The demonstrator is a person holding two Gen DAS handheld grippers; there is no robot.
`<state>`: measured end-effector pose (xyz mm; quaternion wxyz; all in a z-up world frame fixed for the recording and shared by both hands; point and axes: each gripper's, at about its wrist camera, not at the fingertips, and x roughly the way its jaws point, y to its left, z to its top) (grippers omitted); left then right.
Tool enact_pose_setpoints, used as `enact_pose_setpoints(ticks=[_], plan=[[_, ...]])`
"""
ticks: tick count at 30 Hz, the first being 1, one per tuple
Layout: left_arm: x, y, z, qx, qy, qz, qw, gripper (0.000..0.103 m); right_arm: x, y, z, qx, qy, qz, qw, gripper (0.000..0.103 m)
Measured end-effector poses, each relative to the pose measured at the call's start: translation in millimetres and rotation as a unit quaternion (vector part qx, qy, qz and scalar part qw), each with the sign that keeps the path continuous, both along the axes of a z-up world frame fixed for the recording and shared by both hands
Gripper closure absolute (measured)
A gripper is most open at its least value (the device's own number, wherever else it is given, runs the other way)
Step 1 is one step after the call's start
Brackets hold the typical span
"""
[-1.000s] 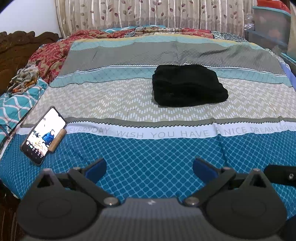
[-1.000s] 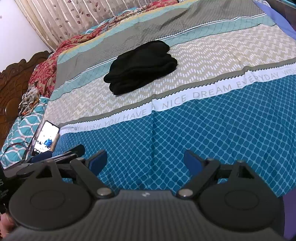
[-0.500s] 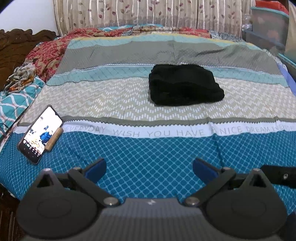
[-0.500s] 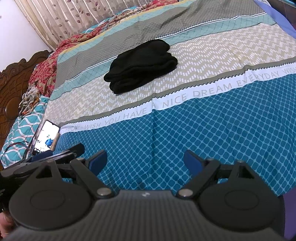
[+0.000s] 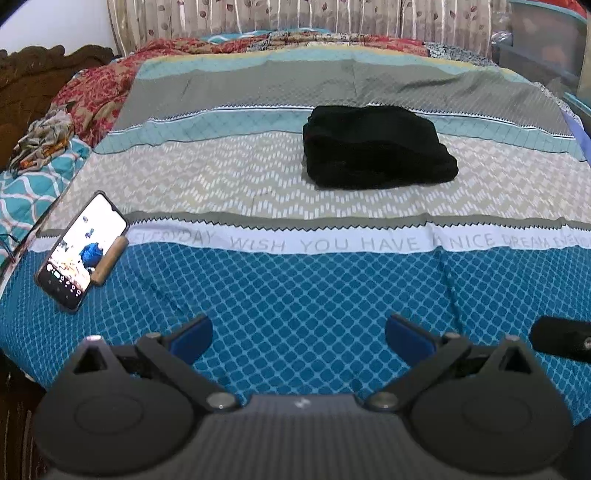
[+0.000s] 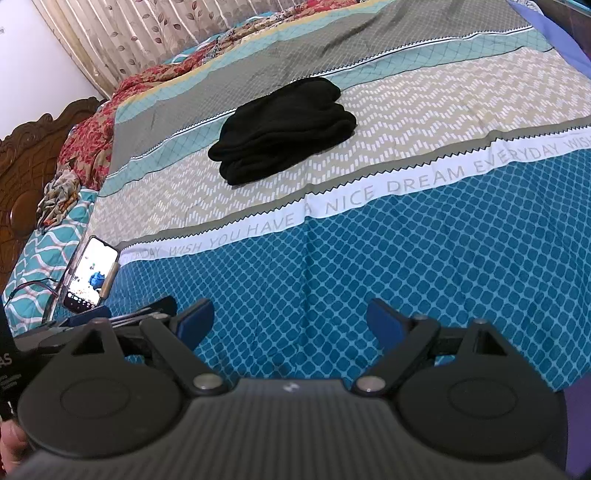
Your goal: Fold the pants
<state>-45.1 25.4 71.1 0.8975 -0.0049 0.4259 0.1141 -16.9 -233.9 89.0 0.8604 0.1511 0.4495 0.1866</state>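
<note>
Obs., left to right. Dark carved wooden headboard [image 6: 26,162] at far left, crumpled patterned cloth [image 5: 40,136] beside it. Near the bed's left edge a black smartphone with lit screen [image 5: 83,249] leans on a small wooden stand, tilted toward the person; presumably set there to be watched during work.

Left gripper [image 5: 298,334]: blue-padded fingers [image 5: 190,334] spread wide, nothing between them, held low over the blue diamond-print band of the striped bedsheet [image 5: 295,295]. Right gripper [image 6: 291,321]: fingers likewise wide apart and empty, over the same band, just beside the left one.

Black pants, folded into a compact layered bundle [image 5: 376,147], lie mid-bed on the beige zigzag band, well apart from both grippers and touched by neither. Judgement: fold looks complete; both tools released and stand clear.

Surface: soft bed, sheet mostly flat, one crease running down the blue band. Room: leaf-print curtains [image 5: 295,16] behind; plastic storage bins [image 5: 546,40] at far right.
</note>
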Motion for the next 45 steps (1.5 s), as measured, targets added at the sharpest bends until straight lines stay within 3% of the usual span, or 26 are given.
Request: enact_pose_setpoints(ticks=[19,45], plan=[[1.2,4.3,-3.8,-0.028,0.016,0.008,0.9994,0.0,0.3,1.0,-2.3,-0.001,0.007,0.007,1.0,0.012],[3.3,5.9,-12.6,0.004,0.046,0.026,0.9986,0.0,-0.9,2.1,-3.5,0.001,0.012,0.008,1.0,0.012]])
